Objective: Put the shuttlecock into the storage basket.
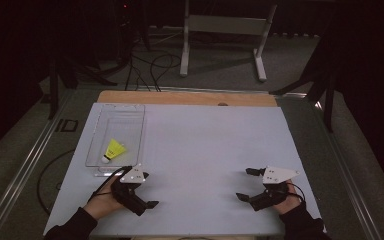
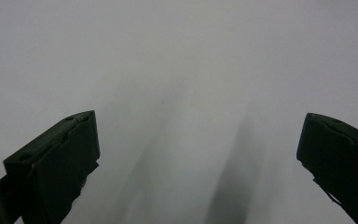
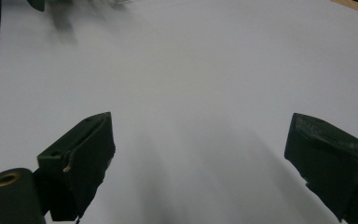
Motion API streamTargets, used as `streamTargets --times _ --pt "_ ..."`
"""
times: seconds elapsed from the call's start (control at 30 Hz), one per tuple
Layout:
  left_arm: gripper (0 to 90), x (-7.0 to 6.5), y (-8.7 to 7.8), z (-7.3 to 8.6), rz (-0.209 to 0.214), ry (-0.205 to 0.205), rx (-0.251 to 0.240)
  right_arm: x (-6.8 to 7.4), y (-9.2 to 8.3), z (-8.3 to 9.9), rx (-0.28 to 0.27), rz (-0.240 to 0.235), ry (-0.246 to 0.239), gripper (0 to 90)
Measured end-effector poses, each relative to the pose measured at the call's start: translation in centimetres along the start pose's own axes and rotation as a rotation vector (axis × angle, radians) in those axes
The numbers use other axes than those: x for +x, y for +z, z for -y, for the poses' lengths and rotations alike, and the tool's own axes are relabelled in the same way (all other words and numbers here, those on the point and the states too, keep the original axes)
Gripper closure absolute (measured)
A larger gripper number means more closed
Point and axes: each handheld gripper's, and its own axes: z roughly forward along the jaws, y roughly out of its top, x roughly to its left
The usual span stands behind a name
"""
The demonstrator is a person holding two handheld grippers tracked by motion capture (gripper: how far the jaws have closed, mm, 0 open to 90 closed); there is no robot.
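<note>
Our left claw [image 1: 146, 190] sits at the lower left of the high view, jaws spread and holding nothing; in the left gripper view the two black jaws stand wide apart over bare white surface. Our right claw [image 1: 244, 184] rests at the lower right, likewise spread and empty, and in the right gripper view its jaws frame plain worktop [image 3: 205, 84].

Both claws lie low near the bottom edge of the frame, well apart from each other. We judge this a rest pose that leaves the middle of the worktop [image 1: 210, 150] free.

Just above the left claw, left of centre, lies a clear tray [image 1: 141, 131]. Inside it, toward its lower end, lies a yellow shuttlecock [image 1: 113, 149] on its side, white cork pointing to the lower left. The tray's walls keep this light thing from rolling off.

The shuttlecock is nearest our left claw, so we judge that claw the likelier one to reach for it; the skirt looks soft, so a gentle pinch near the cork seems wise.
</note>
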Motion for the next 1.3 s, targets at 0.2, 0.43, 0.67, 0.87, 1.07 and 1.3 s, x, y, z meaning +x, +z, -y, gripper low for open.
streamTargets --times 0.2,0.43,0.67,0.87,1.07,1.3 --pt "0.0 0.1 -0.7 1.3 -0.047 -0.033 0.000 0.0 0.0 0.0 0.002 -0.002 0.001 8.3" --pt "0.0 0.3 -1.3 2.5 -0.086 -0.075 -0.022 0.0 0.1 0.0 0.005 0.000 0.001 8.3" --pt "0.0 0.5 -2.1 3.5 -0.117 -0.096 -0.047 0.0 0.0 0.1 0.006 -0.002 0.001 8.3" --pt "0.0 0.7 -2.3 4.3 -0.128 -0.137 -0.069 0.0 0.0 0.1 0.002 -0.004 0.006 8.3" --pt "0.0 0.8 -2.3 4.6 -0.130 -0.167 -0.088 -0.1 -0.1 0.3 0.000 -0.002 0.009 8.3" --pt "0.0 0.7 -2.2 4.7 -0.186 -0.171 -0.107 -0.1 -0.1 0.3 0.002 0.002 0.010 8.3"
